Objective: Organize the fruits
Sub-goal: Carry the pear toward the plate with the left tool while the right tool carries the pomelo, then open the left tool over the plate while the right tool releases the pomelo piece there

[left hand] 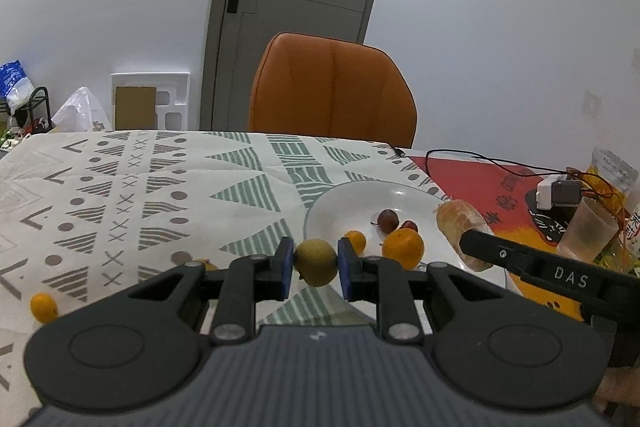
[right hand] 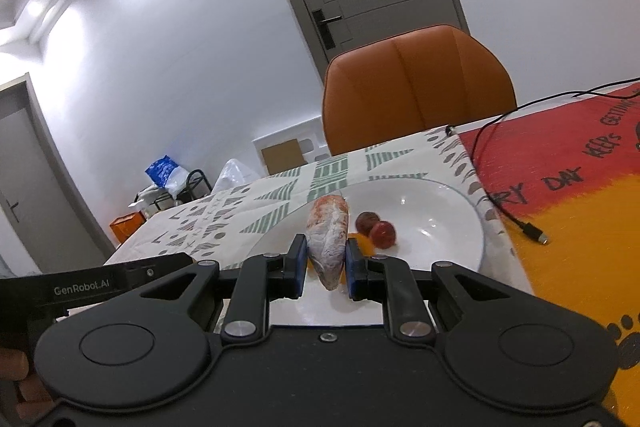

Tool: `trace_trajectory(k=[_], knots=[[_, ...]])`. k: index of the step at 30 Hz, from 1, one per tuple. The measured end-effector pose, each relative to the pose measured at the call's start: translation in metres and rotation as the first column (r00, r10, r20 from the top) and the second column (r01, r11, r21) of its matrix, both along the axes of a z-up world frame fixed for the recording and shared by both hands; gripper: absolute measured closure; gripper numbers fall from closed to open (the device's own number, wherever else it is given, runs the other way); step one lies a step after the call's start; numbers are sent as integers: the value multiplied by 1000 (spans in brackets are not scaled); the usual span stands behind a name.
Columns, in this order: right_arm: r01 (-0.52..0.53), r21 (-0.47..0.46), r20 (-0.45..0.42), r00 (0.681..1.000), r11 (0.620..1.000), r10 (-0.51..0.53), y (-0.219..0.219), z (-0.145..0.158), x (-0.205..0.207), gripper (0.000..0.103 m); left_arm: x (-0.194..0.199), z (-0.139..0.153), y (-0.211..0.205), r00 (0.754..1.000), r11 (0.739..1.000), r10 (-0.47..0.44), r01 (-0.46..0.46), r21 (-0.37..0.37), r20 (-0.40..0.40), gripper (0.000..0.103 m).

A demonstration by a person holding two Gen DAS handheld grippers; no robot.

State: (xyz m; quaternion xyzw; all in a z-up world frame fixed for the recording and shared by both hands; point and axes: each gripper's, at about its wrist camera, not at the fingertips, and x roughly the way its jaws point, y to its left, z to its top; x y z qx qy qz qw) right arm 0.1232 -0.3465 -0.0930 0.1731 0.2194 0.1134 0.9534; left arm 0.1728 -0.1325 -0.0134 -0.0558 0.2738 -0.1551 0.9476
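Fingers (left hand: 285,261) of the left gripper (left hand: 315,263) are pinching a yellow-green fruit (left hand: 316,261) just before the white plate (left hand: 352,199). Right wrist view: the right gripper (right hand: 325,259) is clamping a peeled citrus segment (right hand: 328,243) over that plate (right hand: 448,203), beside two red fruits (right hand: 376,229).

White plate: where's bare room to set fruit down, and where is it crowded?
On the round white plate, the right half is bare, from the two dark red round fruits to the rim by the red-and-orange mat. The near-left side is crowded: oranges and both loaded tools. The patterned tablecloth left of the plate is mostly open.
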Motion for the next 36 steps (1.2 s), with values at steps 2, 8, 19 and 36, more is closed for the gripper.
trace_trajectory(k=[2, 8, 19, 36], knots=[[9, 6, -1, 1000, 1000, -9, -4, -1, 2, 85, 3, 1, -4, 1000, 1000, -2, 2, 4, 2, 81], [44, 2, -1, 999, 999, -44, -12, -1, 8, 77, 12, 3, -16, 1000, 1000, -13, 13, 6, 8, 81], [45, -17, -25, 999, 999, -45, -12, -3, -5, 75, 15, 8, -32, 999, 999, -35, 35, 4, 21, 77], [-5, -15, -51, 999, 1000, 5, 8, -7, -12, 53, -5, 7, 29, 994, 993, 109, -108, 51, -2, 30]])
